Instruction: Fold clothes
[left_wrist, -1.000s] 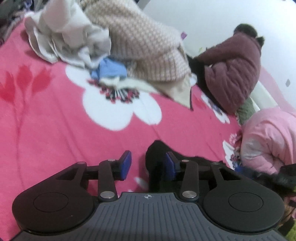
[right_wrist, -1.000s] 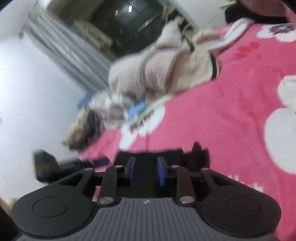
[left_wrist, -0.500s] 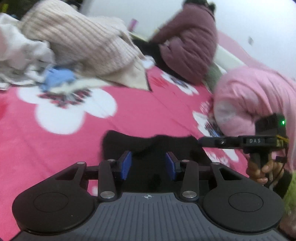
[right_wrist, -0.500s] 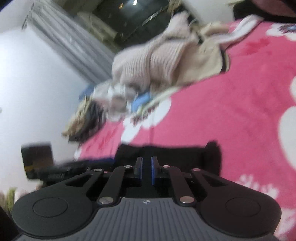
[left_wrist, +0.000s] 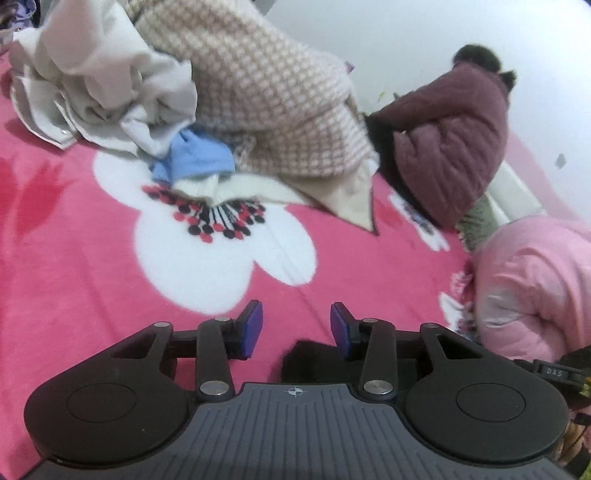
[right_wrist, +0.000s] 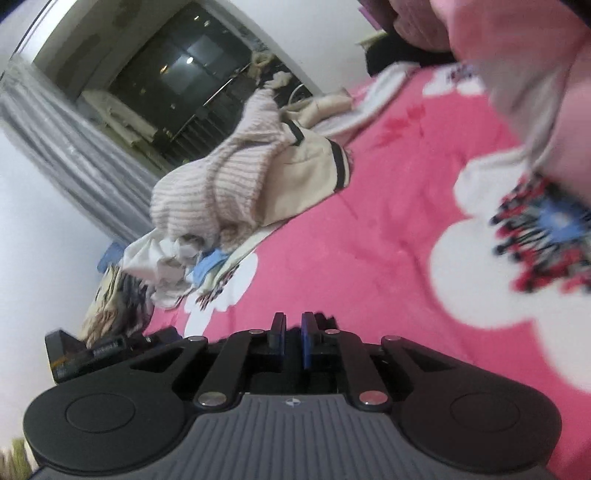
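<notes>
Bed: pink blanket (left_wrist: 74, 258) with white flowers fills my view, white wall behind.
Pile: far left, I see white cloth (left_wrist: 96, 74), a blue piece (left_wrist: 195, 158) and a knit sweater (left_wrist: 258, 99) heaped unfolded.
Coats: right of the pile, a maroon coat (left_wrist: 454, 147), then a pink coat (left_wrist: 535, 288), both bunched.
Black garment: only a dark corner (left_wrist: 306, 360) shows, low in front of me, between my two tools.
Left gripper (left_wrist: 296, 329): half open, pads bare over the blanket, black cloth just beside the right pad.
Right gripper (right_wrist: 293, 341): jaws have just been closing; they stand narrow, seemingly pinching the black edge (right_wrist: 321, 321), though I cannot be sure.
Progress: I judge this early; nothing looks folded, the whole pile is left.
Axis: too little black cloth shows; its long axis seems to run across, gripper to gripper, but I cannot confirm.
</notes>
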